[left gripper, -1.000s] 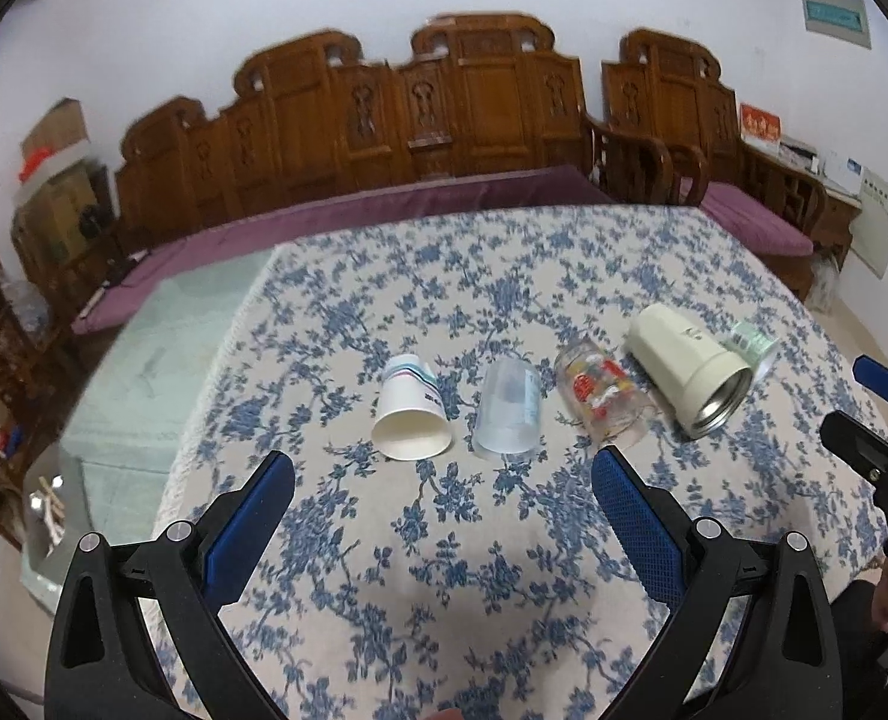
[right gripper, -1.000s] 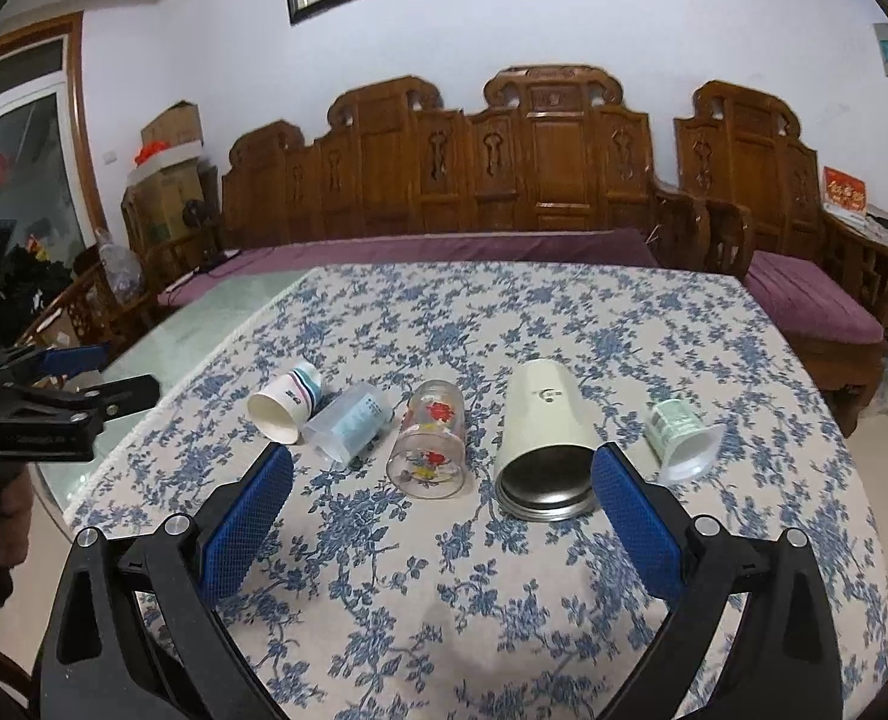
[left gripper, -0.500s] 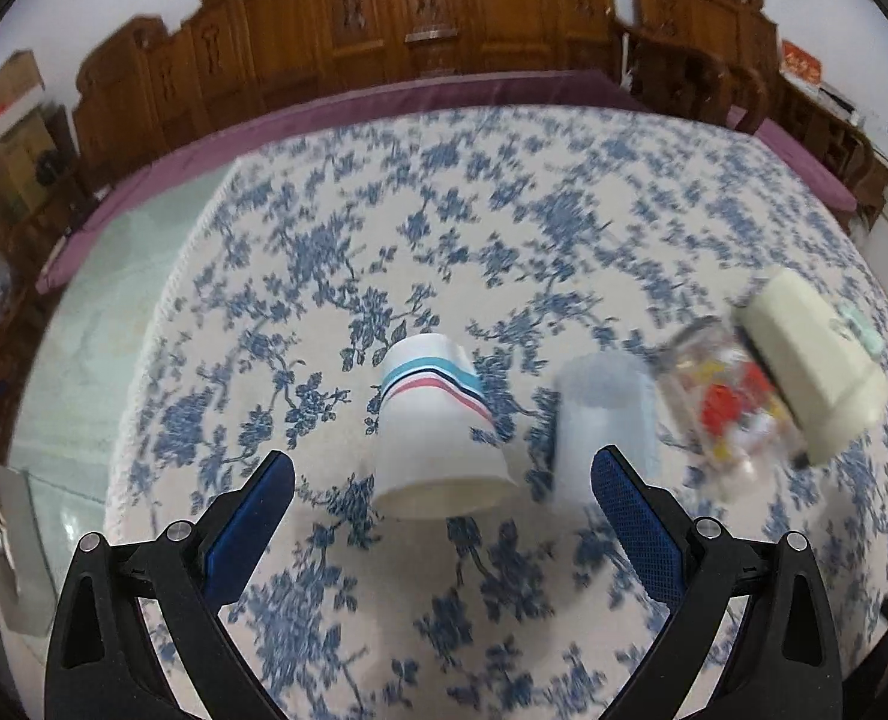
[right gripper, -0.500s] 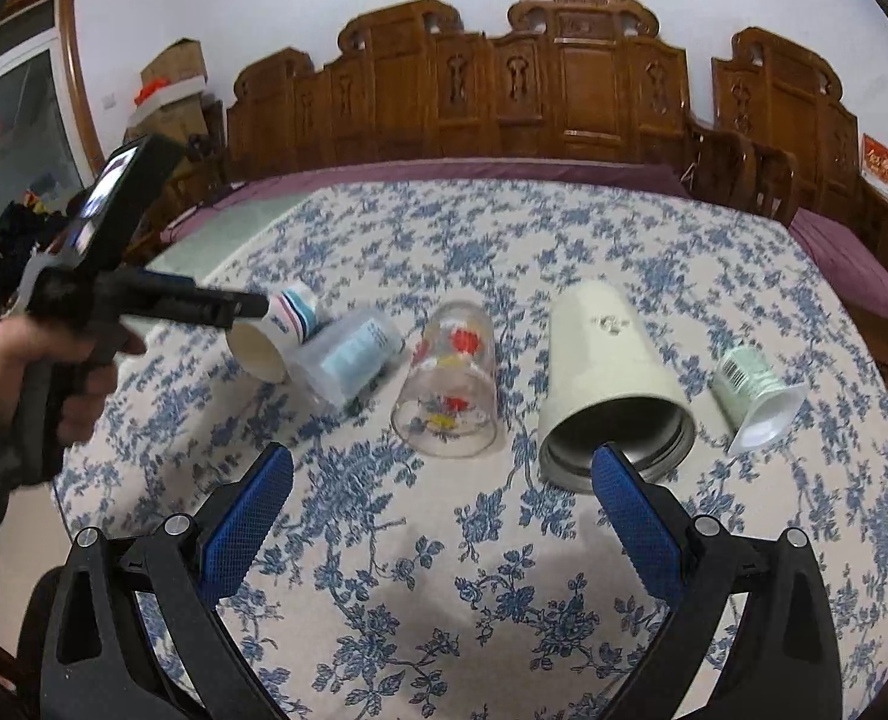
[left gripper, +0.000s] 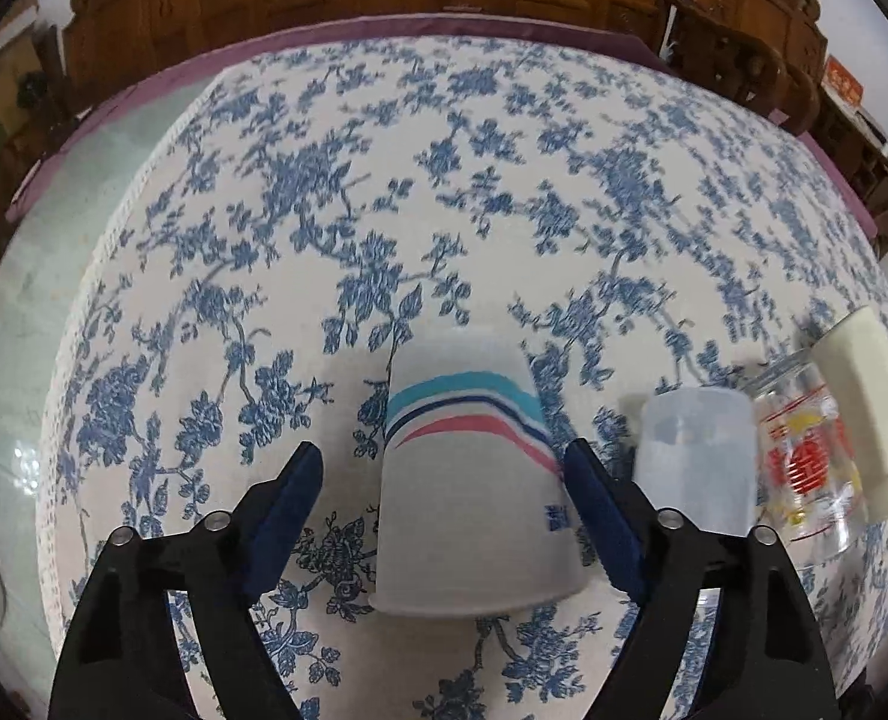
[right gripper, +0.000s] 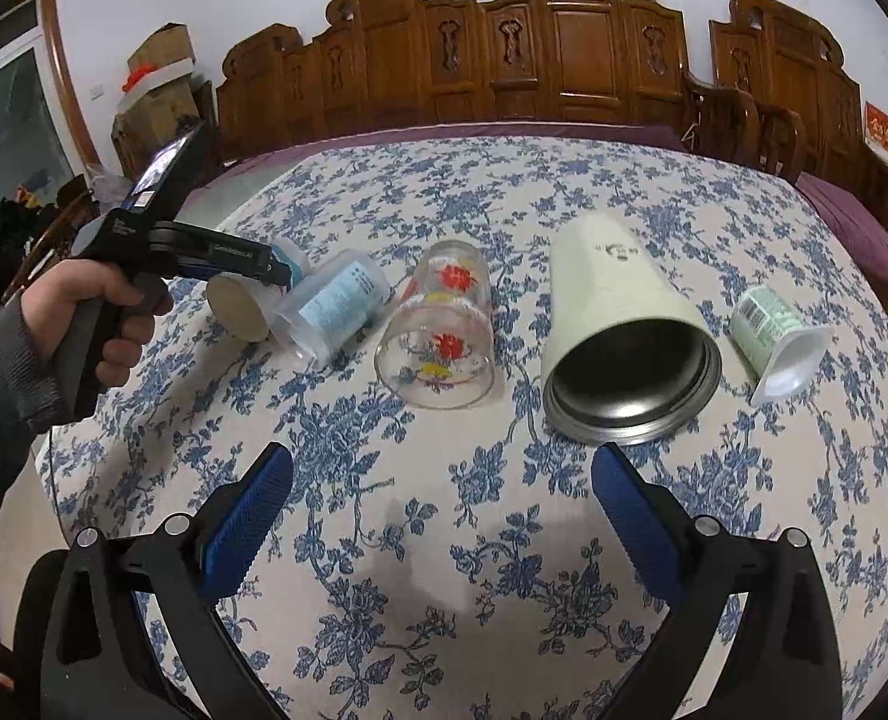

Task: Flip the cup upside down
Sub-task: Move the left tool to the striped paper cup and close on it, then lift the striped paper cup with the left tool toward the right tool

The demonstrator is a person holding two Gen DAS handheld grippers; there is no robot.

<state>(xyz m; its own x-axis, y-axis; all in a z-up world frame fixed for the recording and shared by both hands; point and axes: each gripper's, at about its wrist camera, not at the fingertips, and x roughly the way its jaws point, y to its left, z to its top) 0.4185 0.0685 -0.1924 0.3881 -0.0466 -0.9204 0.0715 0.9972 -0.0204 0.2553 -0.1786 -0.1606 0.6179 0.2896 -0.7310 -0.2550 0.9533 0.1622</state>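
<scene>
A: Cup status? Start big.
B: Tablecloth (left gripper: 444,180) has a row lying sideways: tumbler (right gripper: 618,324), glass (right gripper: 438,324), plastic cup (right gripper: 330,309), then paper cup (left gripper: 474,480) at the left end.
A: Progress?
B: Nothing flipped yet. Left gripper (left gripper: 444,486) spread, straddling the paper cup, right pad about touching. Right gripper (right gripper: 444,504) spread, holding nothing.
A: Looks?
B: White, teal-navy-pink stripes, mouth toward camera.

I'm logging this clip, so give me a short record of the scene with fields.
surface: table with blue floral cloth
cups: five, all lying on their sides in a row
target: striped paper cup
left gripper: open, straddling the striped paper cup
right gripper: open, holding nothing, short of the steel-lined tumbler
flip: not yet done
</scene>
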